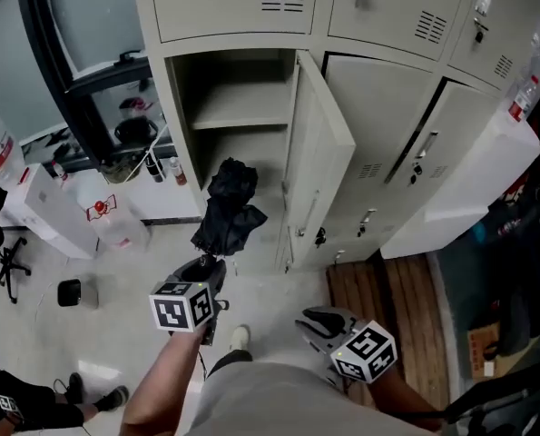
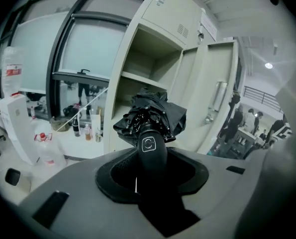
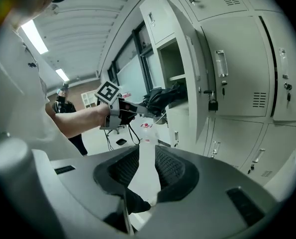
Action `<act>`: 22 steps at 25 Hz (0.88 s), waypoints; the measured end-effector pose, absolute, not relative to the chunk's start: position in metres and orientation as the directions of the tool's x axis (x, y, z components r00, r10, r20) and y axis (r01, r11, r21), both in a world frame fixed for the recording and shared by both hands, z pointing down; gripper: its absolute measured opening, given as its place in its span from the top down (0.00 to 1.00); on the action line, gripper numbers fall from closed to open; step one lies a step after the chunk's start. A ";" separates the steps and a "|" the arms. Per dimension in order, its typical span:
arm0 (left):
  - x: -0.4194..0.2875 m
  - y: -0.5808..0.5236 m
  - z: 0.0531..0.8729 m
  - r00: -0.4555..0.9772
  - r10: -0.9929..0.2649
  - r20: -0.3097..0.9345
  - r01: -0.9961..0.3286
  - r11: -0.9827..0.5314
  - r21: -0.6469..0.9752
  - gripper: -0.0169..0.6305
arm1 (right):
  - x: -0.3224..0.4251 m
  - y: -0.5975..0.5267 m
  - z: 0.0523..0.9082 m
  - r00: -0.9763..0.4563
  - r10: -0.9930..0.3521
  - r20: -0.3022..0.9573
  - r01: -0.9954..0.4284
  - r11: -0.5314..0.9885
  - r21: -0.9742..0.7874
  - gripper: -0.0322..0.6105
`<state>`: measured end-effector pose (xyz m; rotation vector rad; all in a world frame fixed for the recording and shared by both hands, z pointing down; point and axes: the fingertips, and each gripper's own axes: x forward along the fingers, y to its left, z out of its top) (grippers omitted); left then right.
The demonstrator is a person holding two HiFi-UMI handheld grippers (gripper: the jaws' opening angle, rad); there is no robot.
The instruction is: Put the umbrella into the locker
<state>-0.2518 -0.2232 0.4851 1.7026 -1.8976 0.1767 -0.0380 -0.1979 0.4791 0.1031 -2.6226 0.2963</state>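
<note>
A folded black umbrella (image 1: 230, 207) sticks out of my left gripper (image 1: 208, 266), which is shut on its handle. The canopy end hangs in front of the open locker (image 1: 235, 107), just outside the lower compartment beneath its shelf. The locker door (image 1: 319, 148) stands swung out to the right. In the left gripper view the umbrella handle (image 2: 149, 151) lies between the jaws, the bunched canopy (image 2: 150, 116) before the locker opening (image 2: 143, 78). My right gripper (image 1: 322, 321) is held low beside my body, open and empty (image 3: 145, 166). In its view the umbrella (image 3: 160, 97) is near the door edge.
Closed lockers (image 1: 406, 143) run to the right of the open one. Small bottles (image 1: 165, 169), a clear jug (image 1: 115, 225) and white boxes (image 1: 47, 209) sit on the floor at left. Dark window frames (image 1: 65, 80) stand behind them. Wooden boards (image 1: 387, 289) lie at lower right.
</note>
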 end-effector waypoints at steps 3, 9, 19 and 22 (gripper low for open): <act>-0.284 -0.266 0.479 0.008 -0.870 0.493 -0.951 0.145 0.272 0.73 | -0.062 -0.210 0.470 -0.879 -0.074 0.471 -0.186 0.963 -0.196 0.83; -0.329 -0.349 0.483 0.044 -0.868 0.495 -0.963 0.095 0.251 0.73 | -0.088 -0.228 0.474 -0.857 -0.193 0.477 -0.321 0.926 -0.201 0.83; -0.363 -0.460 0.513 0.057 -0.841 0.539 -0.960 0.102 0.260 0.73 | -0.083 -0.243 0.485 -0.778 -0.375 0.504 -0.536 0.815 -0.221 0.83; -0.369 -0.478 0.521 0.051 -0.831 0.554 -0.959 0.115 0.260 0.73 | -0.083 -0.243 0.488 -0.760 -0.396 0.515 -0.568 0.789 -0.233 0.83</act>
